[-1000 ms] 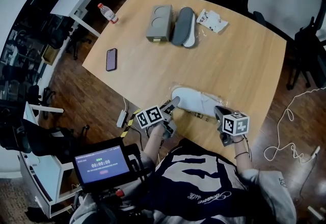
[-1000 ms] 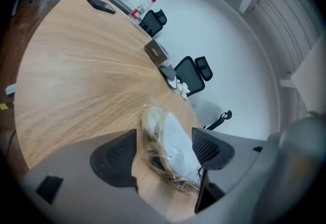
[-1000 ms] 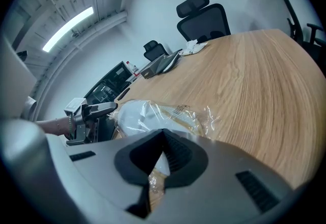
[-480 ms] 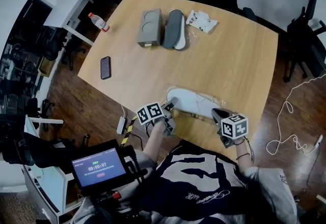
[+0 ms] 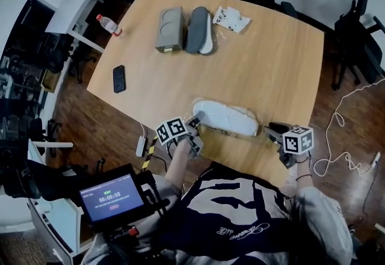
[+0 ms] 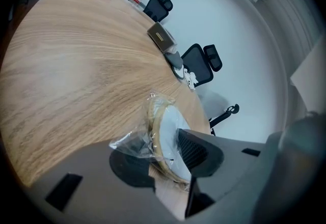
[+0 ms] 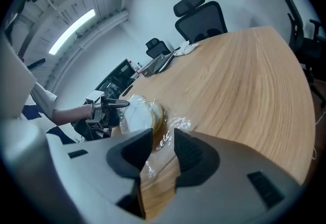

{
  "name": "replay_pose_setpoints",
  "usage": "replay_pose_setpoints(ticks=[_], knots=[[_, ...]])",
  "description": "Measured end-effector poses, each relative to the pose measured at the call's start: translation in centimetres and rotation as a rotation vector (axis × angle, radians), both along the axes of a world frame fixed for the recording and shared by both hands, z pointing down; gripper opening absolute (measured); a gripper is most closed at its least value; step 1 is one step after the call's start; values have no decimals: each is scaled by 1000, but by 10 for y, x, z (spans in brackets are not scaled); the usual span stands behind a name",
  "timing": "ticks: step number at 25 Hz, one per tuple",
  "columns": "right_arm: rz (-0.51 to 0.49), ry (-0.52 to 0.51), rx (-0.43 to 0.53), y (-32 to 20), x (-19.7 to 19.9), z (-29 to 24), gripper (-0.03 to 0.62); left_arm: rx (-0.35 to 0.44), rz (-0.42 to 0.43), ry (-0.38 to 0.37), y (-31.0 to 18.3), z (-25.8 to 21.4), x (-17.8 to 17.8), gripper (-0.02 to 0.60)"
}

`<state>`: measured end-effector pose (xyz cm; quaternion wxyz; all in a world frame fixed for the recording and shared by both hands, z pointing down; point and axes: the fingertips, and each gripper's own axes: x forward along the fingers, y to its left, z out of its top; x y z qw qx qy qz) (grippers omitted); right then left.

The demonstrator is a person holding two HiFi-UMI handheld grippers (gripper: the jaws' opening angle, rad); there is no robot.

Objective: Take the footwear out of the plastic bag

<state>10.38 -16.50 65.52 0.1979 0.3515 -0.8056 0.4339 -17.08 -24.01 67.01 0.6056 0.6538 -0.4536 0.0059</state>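
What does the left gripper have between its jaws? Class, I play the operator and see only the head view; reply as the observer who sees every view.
Observer: In the left gripper view, the left gripper has just been closing. Its jaws are clamped on the rim of the white shoe, through the plastic bag.
Operator: And the right gripper, off to the side?
Observer: The right gripper view shows the right gripper with its jaws apart, having just opened. Only a loose edge of the bag's film lies between them, and it is not pinched.
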Motion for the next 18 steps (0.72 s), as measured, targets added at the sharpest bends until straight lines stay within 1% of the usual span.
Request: replay_pose_setpoints(ticks=[2,5,8,9,13,16,18], knots=[[-66,18,4,-8,-6,1,127,-3,0,5,-1,2,0,141],[-181,73,12,-15,-17,6,127,-6,-1,12,-2,3,0,141],[-277,85,-5,-13,-30,12,130,-7,0,15,-4,4,1,140],[-297,85,-10,-13,-33,14,151,-7,0,16,-5,4,1,140],[-333,56,-6,-14,-43,13,160,-8,0,23,-4,5,-1,138],[-319,-11,8,-21,-51,3,169,-9,-1,25,-4,5,-1,137],[-312,-14,14,-27,-56,2,177,-10,-2,24,-4,5,-1,135]])
